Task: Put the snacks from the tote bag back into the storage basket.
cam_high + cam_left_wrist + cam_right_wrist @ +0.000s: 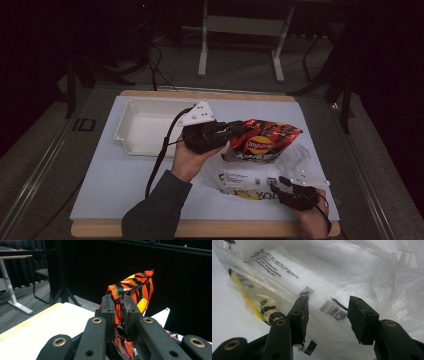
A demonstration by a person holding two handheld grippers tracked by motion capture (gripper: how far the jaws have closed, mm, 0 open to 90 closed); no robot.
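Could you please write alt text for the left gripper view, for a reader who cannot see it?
The left gripper has its two black jaws shut on the crumpled edge of a red, orange and black chip bag, held up against a dark backdrop. Below and to the left lies the white table top with its wooden edge, grey floor beyond.

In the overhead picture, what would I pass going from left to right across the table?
White tray → left gripper → chip bag → right gripper, on the clear plastic bag.
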